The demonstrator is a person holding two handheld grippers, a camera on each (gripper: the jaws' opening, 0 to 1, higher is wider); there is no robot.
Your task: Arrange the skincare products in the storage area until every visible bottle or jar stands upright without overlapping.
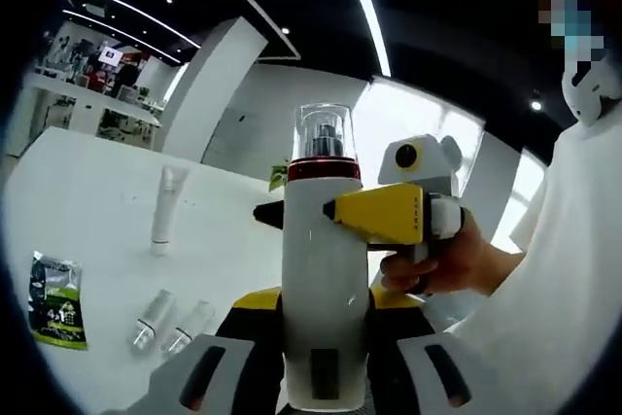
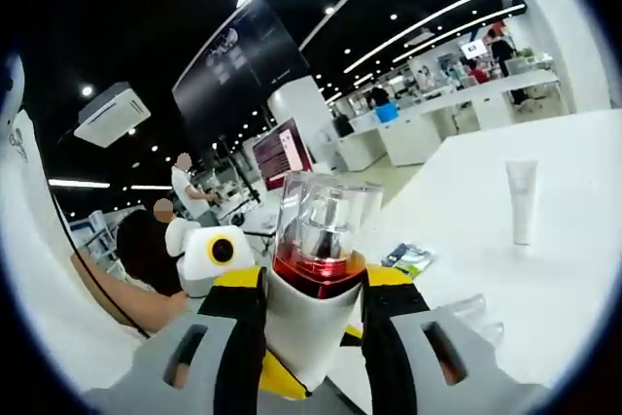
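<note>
Closest to the lens in the left gripper view, a tall white pump bottle [image 1: 325,279] stands between the jaws of the left gripper [image 1: 326,366], which are clamped against its lower body. It carries a red collar and a clear cap at the top and is held upright, raised above the white table [image 1: 87,191].

The right gripper [image 1: 292,213] enters this view from the right, held in a person's hand [image 1: 447,264]. Its yellow-and-black jaws close on the bottle just below the red collar.

In the right gripper view, the same bottle [image 2: 316,269] sits between the right gripper [image 2: 313,337] jaws, gripped on both sides, with its clear cap pointing toward the camera's upper field. Beyond the bottle in that view, the left gripper [image 2: 228,259] is visible beside a person's forearm.

Positions relative to the held bottle, left gripper view:
- A white tube [image 1: 167,203] stands upright on the table, well to the left.
- Two small clear bottles [image 1: 170,326] lie on their sides, side by side, to the lower left.
- A green-and-black sachet [image 1: 56,300] lies flat, farther left still.

In the right gripper view the white tube [image 2: 522,201] stands well to the right of the bottle.
</note>
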